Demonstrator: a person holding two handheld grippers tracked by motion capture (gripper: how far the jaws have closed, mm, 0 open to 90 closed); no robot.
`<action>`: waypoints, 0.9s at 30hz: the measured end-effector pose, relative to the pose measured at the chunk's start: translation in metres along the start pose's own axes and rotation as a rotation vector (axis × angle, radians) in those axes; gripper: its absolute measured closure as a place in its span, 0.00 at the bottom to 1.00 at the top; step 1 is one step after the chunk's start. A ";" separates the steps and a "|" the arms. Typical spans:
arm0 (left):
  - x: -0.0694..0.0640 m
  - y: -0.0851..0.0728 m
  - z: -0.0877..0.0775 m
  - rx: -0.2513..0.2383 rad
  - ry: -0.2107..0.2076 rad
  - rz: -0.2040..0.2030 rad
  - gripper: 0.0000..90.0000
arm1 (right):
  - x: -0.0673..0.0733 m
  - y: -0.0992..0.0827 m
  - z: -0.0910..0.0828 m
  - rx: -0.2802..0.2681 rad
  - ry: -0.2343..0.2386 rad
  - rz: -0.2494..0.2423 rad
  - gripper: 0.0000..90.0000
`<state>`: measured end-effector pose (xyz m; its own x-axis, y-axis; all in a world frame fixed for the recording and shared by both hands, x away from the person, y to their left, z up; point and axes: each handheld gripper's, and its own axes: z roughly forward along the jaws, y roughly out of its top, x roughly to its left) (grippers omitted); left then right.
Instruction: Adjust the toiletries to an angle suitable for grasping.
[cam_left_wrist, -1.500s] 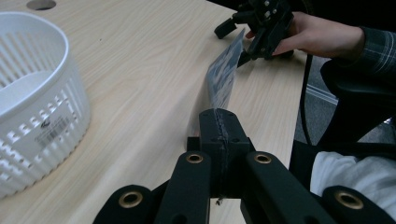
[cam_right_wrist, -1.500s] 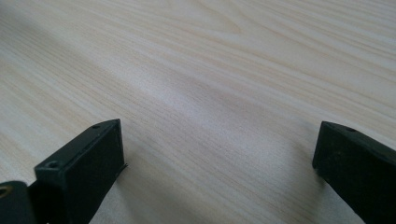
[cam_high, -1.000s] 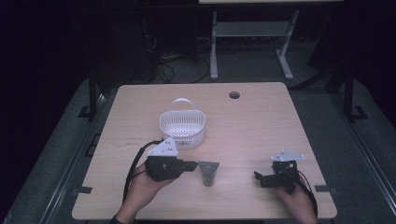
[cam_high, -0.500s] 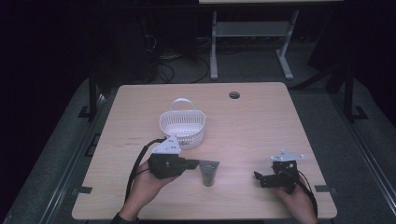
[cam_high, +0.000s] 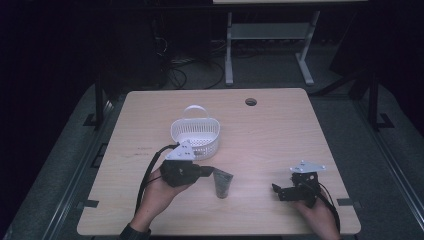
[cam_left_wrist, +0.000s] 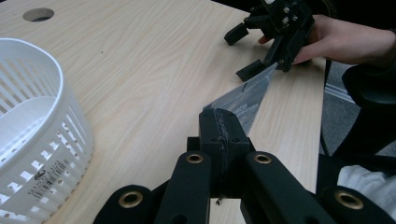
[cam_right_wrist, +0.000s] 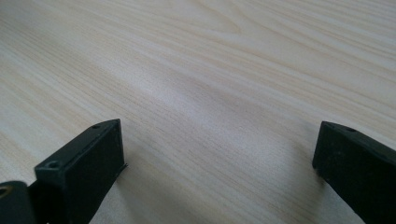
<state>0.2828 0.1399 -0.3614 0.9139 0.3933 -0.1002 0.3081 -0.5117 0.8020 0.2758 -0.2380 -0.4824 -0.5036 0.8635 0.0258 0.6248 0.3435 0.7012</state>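
Grey and flat, the pouch lies on the wooden table just in front of the white slotted basket, with one end clamped between the closed jaws of your left gripper. Your right gripper rests well apart at the table's near right edge, its jaws spread wide over bare wood and holding nothing.

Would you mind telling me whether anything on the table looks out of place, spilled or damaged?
Nothing stands out. The white basket sits upright and looks intact, the left gripper is shut on one end of the grey pouch, and the right gripper rests open on the table. No spills or damage are visible.
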 end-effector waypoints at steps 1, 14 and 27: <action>0.000 0.001 0.000 0.000 0.004 0.000 1.00 | 0.000 0.000 0.000 0.000 0.000 0.000 0.02; 0.009 0.008 0.008 -0.004 0.012 0.007 1.00 | 0.000 0.000 0.000 0.000 -0.001 -0.001 0.02; 0.014 0.013 0.009 -0.001 0.015 0.016 0.97 | 0.000 0.000 0.000 0.000 -0.001 0.002 0.02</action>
<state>0.3019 0.1314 -0.3575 0.9147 0.3964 -0.0784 0.2930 -0.5171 0.8042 0.2758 -0.2379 -0.4824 -0.5022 0.8644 0.0262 0.6258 0.3423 0.7008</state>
